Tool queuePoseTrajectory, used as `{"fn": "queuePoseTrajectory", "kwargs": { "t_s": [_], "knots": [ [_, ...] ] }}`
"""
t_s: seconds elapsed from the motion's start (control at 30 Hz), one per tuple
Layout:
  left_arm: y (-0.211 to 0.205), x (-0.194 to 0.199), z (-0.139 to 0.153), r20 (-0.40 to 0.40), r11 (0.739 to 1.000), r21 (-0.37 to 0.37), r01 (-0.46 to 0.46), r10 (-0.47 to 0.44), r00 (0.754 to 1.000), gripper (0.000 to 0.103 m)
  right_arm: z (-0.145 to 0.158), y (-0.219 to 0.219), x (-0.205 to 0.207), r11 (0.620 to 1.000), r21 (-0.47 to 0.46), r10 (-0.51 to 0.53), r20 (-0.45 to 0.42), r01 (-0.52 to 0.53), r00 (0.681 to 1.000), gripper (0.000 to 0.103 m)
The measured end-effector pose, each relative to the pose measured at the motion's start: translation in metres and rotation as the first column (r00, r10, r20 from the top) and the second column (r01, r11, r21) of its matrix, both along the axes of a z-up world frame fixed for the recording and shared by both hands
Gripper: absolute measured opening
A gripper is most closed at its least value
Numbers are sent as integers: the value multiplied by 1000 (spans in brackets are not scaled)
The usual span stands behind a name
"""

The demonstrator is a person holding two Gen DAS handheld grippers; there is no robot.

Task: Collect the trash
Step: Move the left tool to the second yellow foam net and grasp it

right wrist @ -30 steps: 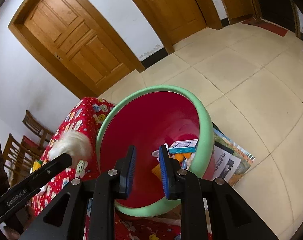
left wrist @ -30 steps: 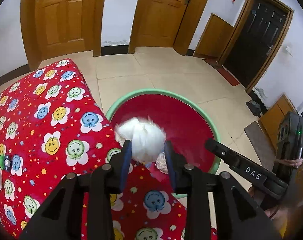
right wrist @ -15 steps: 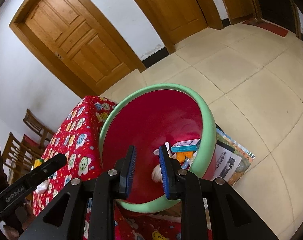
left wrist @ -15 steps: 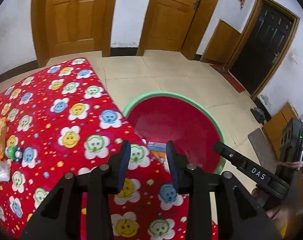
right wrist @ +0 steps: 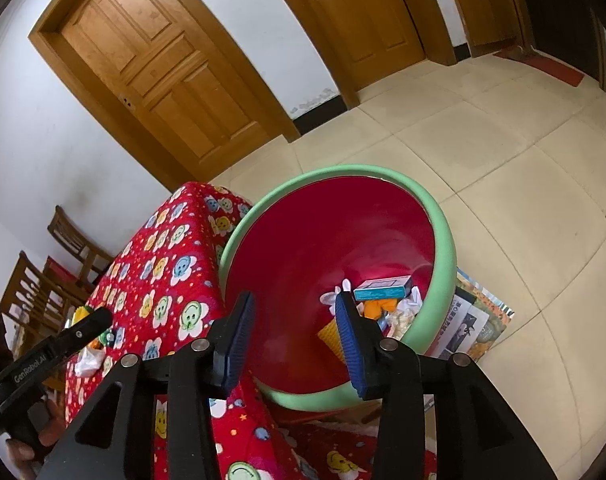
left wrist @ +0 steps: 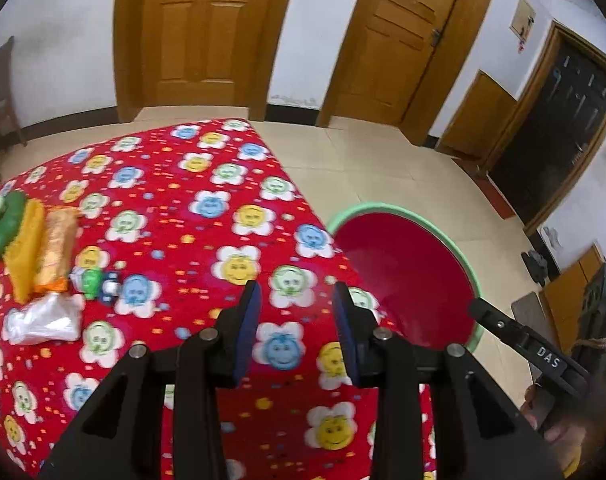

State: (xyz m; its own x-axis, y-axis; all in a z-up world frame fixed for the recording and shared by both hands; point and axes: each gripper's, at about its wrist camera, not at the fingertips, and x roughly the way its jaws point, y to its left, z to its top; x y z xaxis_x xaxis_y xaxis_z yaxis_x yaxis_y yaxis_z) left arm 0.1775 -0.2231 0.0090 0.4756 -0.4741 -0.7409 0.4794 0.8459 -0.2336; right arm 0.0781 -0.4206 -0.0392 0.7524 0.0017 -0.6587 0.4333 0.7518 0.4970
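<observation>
A basin (right wrist: 443,240) with a green rim and red inside stands against the table corner, seen also as the basin (left wrist: 469,264) in the left wrist view. Trash lies in its bottom: a blue box (right wrist: 383,288), orange scraps and white tissue (right wrist: 407,310). My right gripper (right wrist: 295,340) hovers over the basin's near side, its jaws opening with nothing between them. Over the red flowered tablecloth (left wrist: 175,208) my left gripper (left wrist: 297,332) is open and empty. To its left lie a crumpled clear bag (left wrist: 43,320), an orange snack packet (left wrist: 57,252) and small green pieces (left wrist: 99,282).
A yellow item (left wrist: 25,248) and a green one (left wrist: 3,228) lie at the table's left edge. Magazines (right wrist: 471,320) lie on the tiled floor under the basin. Wooden chairs (right wrist: 43,280) stand behind the table. Wooden doors (left wrist: 207,32) line the far wall.
The white tissue wad left my left gripper and landed in the basin. That gripper then swung left over the table. The right gripper's jaws have spread wider.
</observation>
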Motion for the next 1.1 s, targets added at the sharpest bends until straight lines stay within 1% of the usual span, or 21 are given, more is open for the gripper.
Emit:
{"fn": "queuePoseTrajectory", "kwargs": {
  "t_s": [0.1, 0.43, 0.57, 0.7, 0.83, 0.9, 1.0, 1.1],
  "knots": [
    [16, 5, 3, 14, 999, 7, -36, 36, 999, 36, 2, 4, 1, 1000, -9, 1, -3, -1, 1000, 48],
    [77, 30, 12, 64, 986, 26, -165, 163, 985, 36, 10, 24, 9, 999, -31, 25, -19, -25, 1000, 53],
    [104, 43, 11, 77, 973, 43, -228, 224, 971, 36, 12, 32, 15, 999, -42, 33, -30, -34, 999, 54],
    [129, 57, 6, 84, 954, 64, -292, 287, 954, 36, 13, 41, 21, 998, -52, 45, -43, -48, 998, 54],
    [148, 67, 0, 118, 929, 103, -354, 342, 932, 36, 15, 52, 28, 996, -68, 59, -56, -62, 997, 54],
    [156, 71, -5, 124, 923, 112, -369, 355, 927, 36, 15, 56, 31, 995, -73, 66, -62, -71, 996, 54],
    [167, 79, -13, 110, 916, 113, -384, 373, 921, 36, 15, 64, 39, 994, -78, 77, -73, -82, 994, 54],
    [174, 85, -20, 94, 915, 112, -387, 378, 921, 36, 15, 71, 46, 992, -84, 91, -82, -98, 992, 54]
  ]
}}
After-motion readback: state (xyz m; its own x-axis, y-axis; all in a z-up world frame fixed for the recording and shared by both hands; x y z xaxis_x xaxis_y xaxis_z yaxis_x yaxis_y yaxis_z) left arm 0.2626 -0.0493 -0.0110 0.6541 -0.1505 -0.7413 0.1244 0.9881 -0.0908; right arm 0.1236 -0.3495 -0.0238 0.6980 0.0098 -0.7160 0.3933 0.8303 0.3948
